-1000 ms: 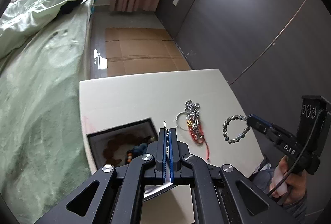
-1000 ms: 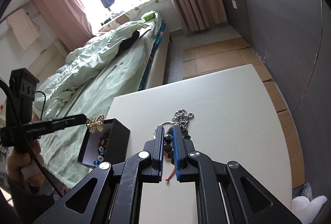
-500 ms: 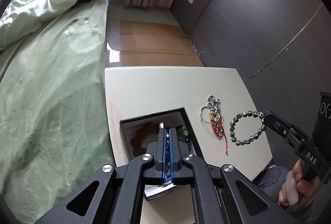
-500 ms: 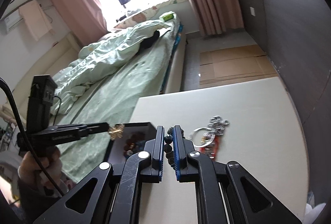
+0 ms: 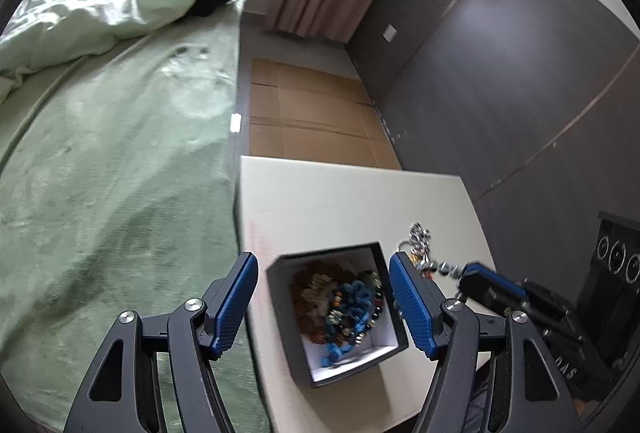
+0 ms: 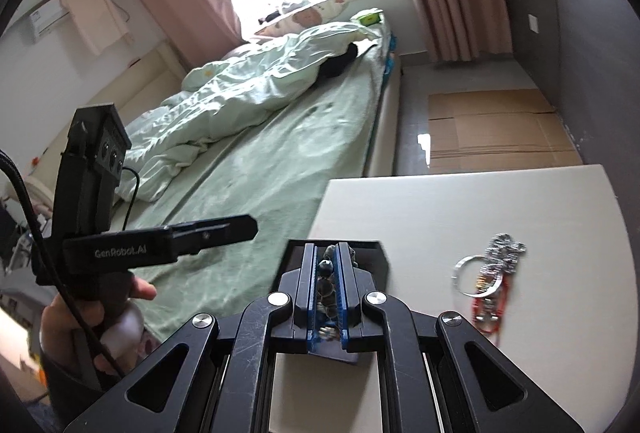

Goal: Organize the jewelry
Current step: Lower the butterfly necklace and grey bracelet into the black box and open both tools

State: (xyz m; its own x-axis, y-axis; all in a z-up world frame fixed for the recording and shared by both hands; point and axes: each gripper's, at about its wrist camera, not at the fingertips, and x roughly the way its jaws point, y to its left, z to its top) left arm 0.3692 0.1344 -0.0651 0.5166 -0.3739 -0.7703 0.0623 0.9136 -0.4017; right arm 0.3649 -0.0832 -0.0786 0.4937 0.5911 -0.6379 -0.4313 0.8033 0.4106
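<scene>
A black jewelry box (image 5: 340, 313) with a white lining sits at the near left edge of the white table (image 5: 340, 201); it holds several bead bracelets and a blue piece. My left gripper (image 5: 322, 297) is open and empty, its blue pads either side of the box from above. My right gripper (image 6: 327, 273) is shut on a grey bead bracelet (image 6: 326, 267) and holds it over the box (image 6: 376, 257). It shows at the right of the left wrist view (image 5: 480, 279), with its beads (image 5: 444, 267) hanging. A silver chain pile (image 6: 502, 253), a silver ring (image 6: 476, 273) and red cords (image 6: 490, 313) lie on the table.
A bed with a green sheet (image 5: 120, 173) runs along the table's left side. Flattened cardboard (image 5: 312, 121) lies on the floor beyond the table. A dark grey wall (image 5: 520, 73) stands to the right. The left gripper's body (image 6: 160, 245) is seen left of the box.
My left gripper has opened over the box and the butterfly piece it held is gone from its fingers. My right gripper has carried the bead bracelet left to above the box.
</scene>
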